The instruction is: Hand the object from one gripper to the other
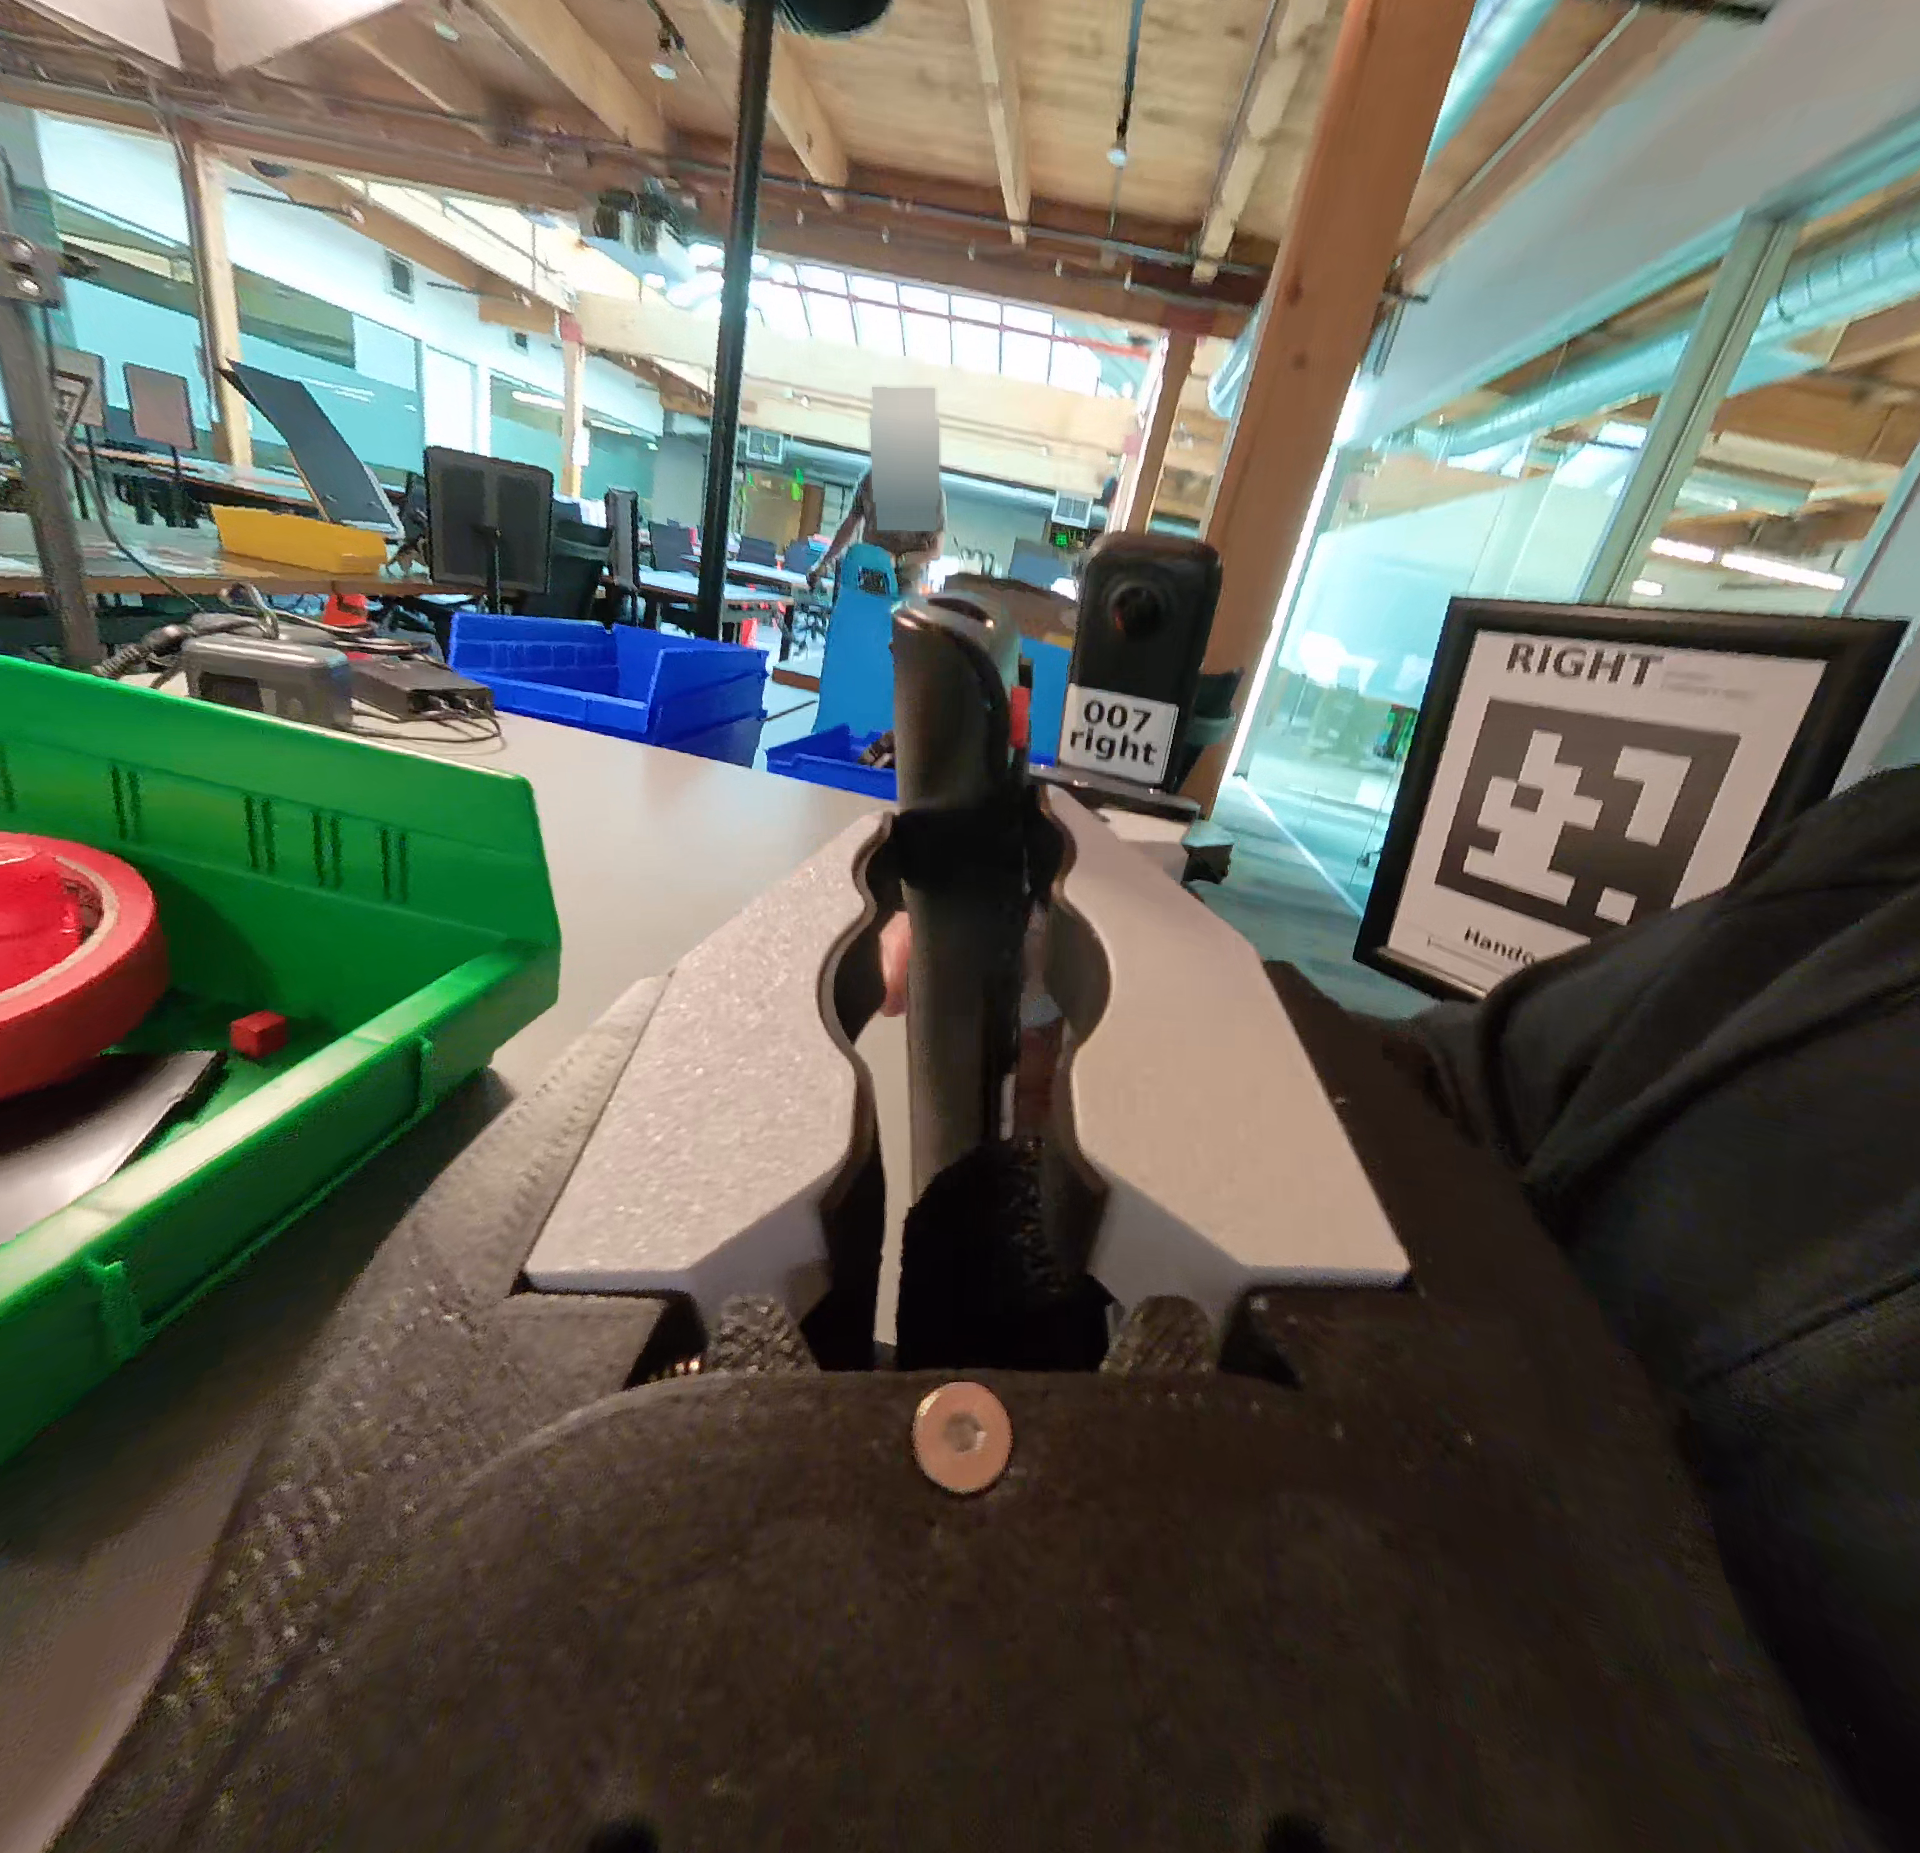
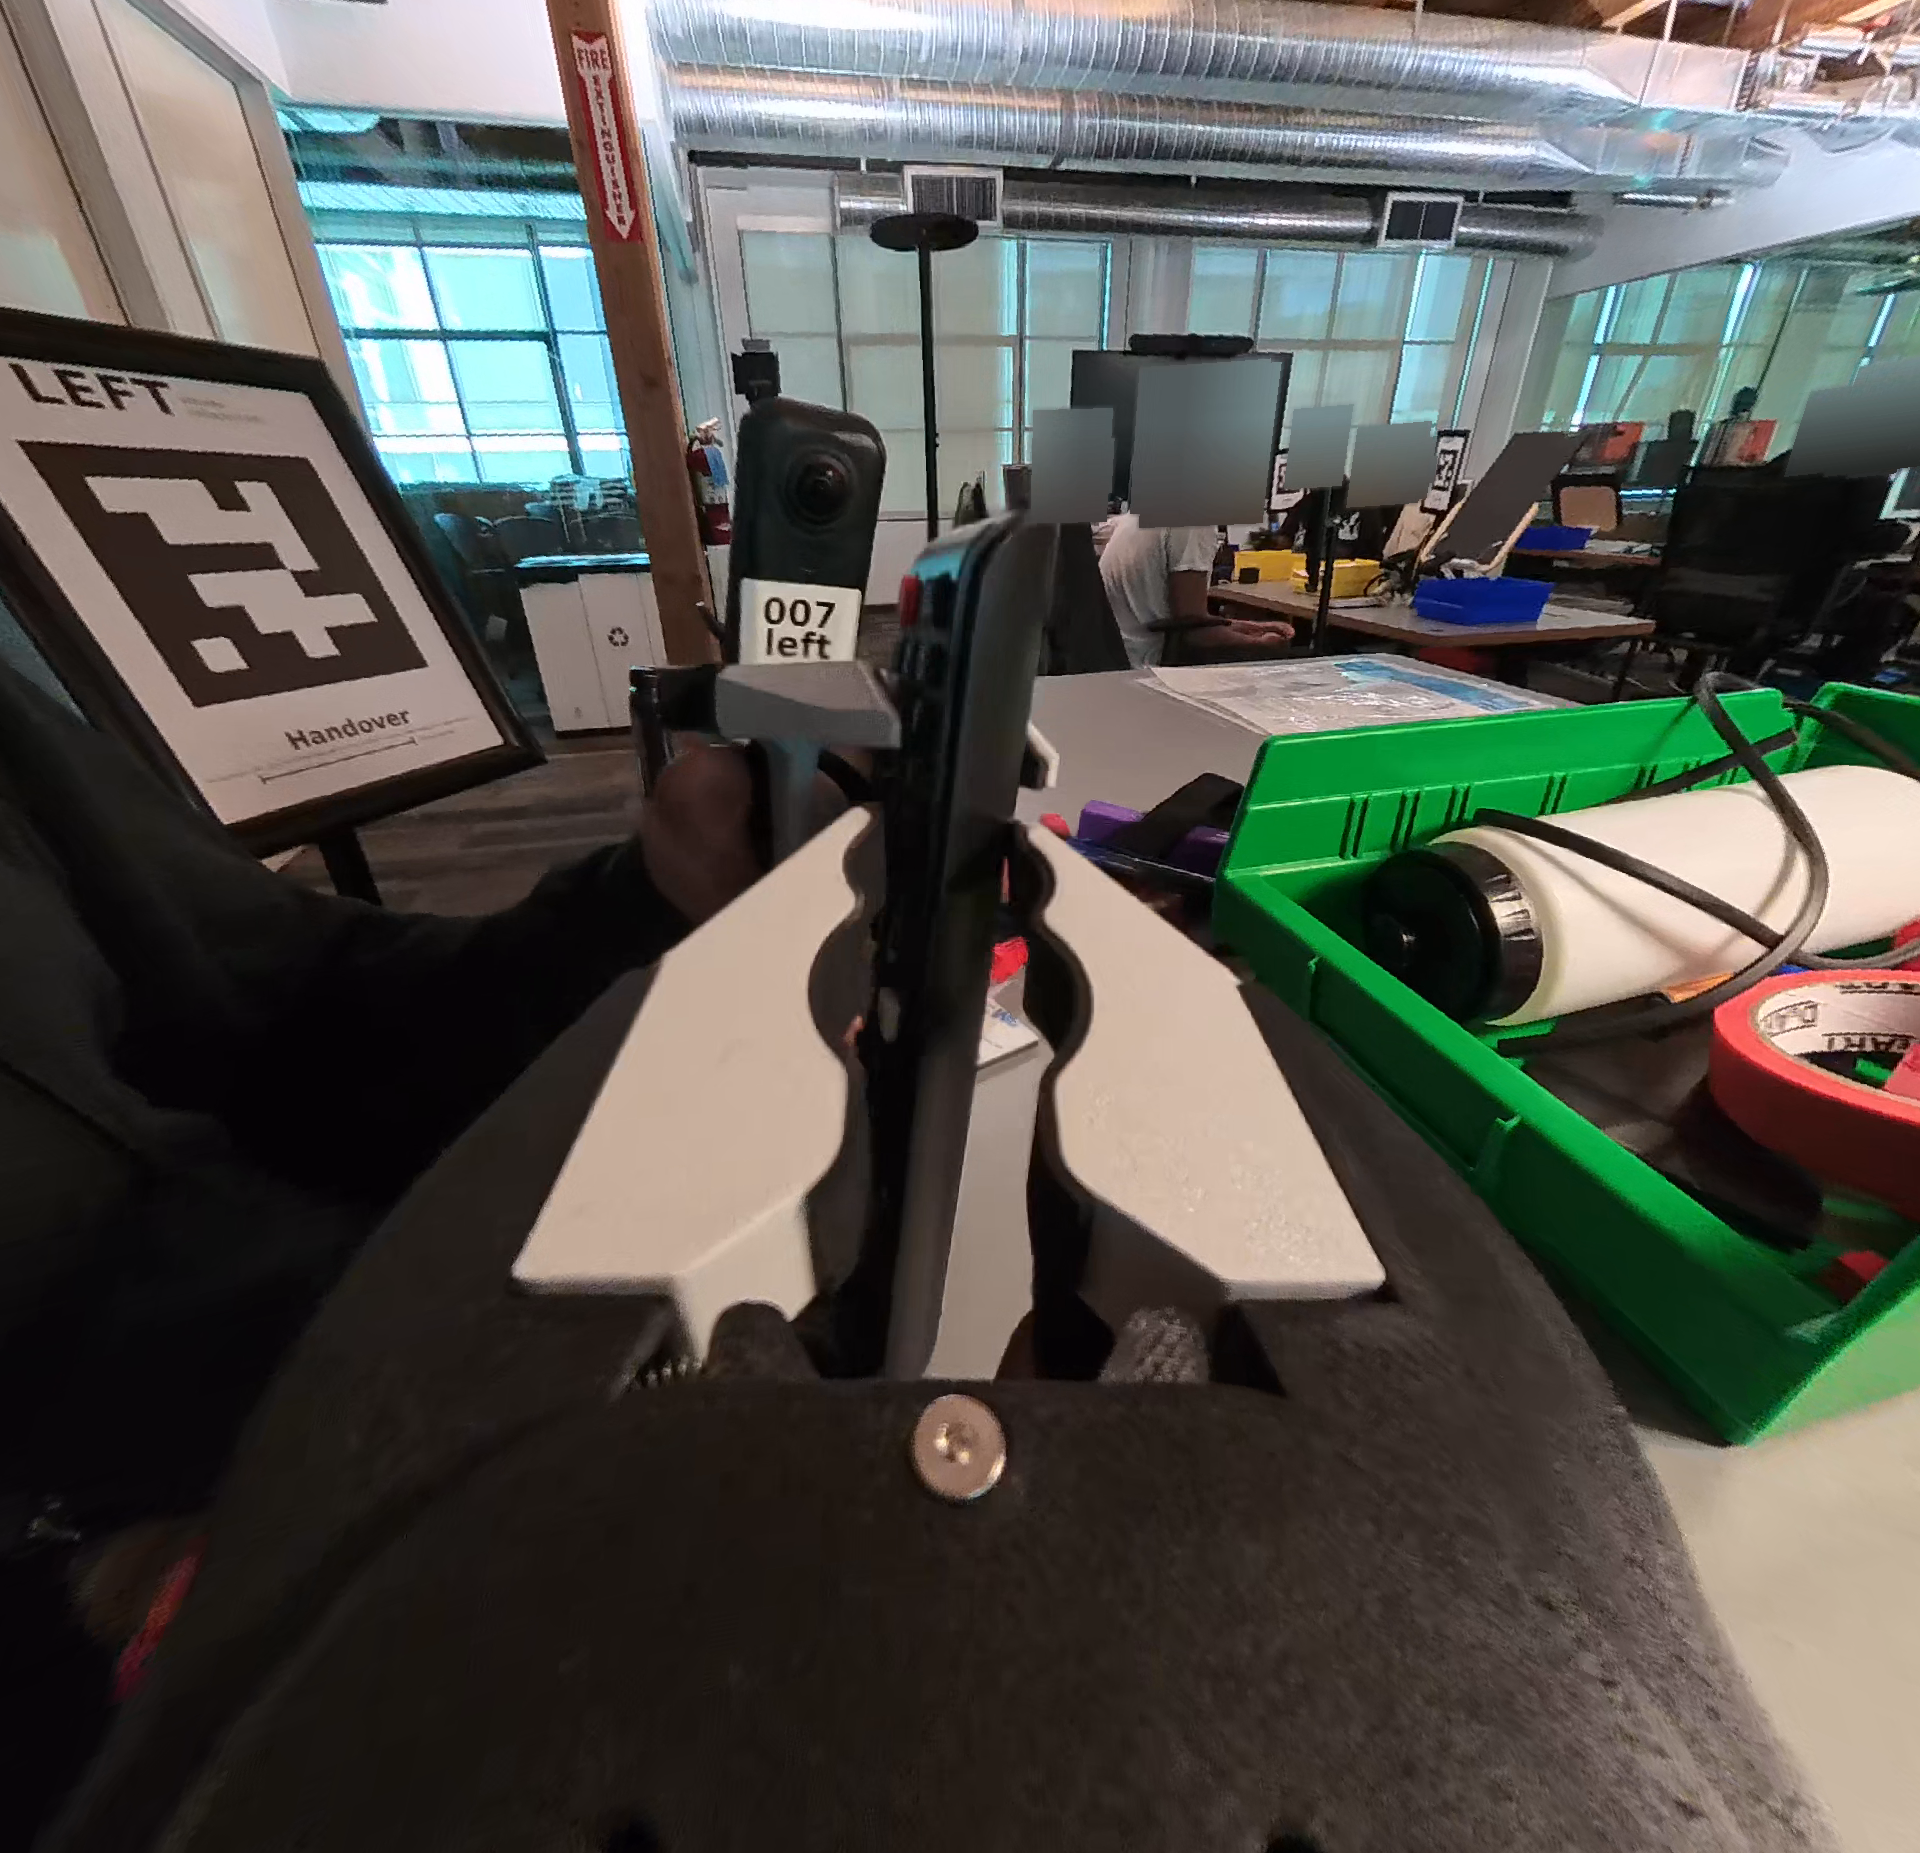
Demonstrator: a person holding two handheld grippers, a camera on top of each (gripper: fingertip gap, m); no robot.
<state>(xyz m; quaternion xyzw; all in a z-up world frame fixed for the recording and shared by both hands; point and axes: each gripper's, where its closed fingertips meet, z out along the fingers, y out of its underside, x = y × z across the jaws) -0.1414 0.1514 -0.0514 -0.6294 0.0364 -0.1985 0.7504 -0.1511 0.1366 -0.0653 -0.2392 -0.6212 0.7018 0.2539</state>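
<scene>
Left gripper [image 1: 961,847]: grey fingers pinch a slim black remote control [image 1: 951,920], held upright on edge between them. Right gripper [image 2: 940,847]: fingers close on the same remote [image 2: 945,868] from the opposite side, though firm contact cannot be confirmed. Both face each other above the grey table [image 1: 644,827]. Beside them, a green bin [image 2: 1455,1055] holds red tape [image 2: 1808,1065] and a white roll [image 2: 1683,868].
</scene>
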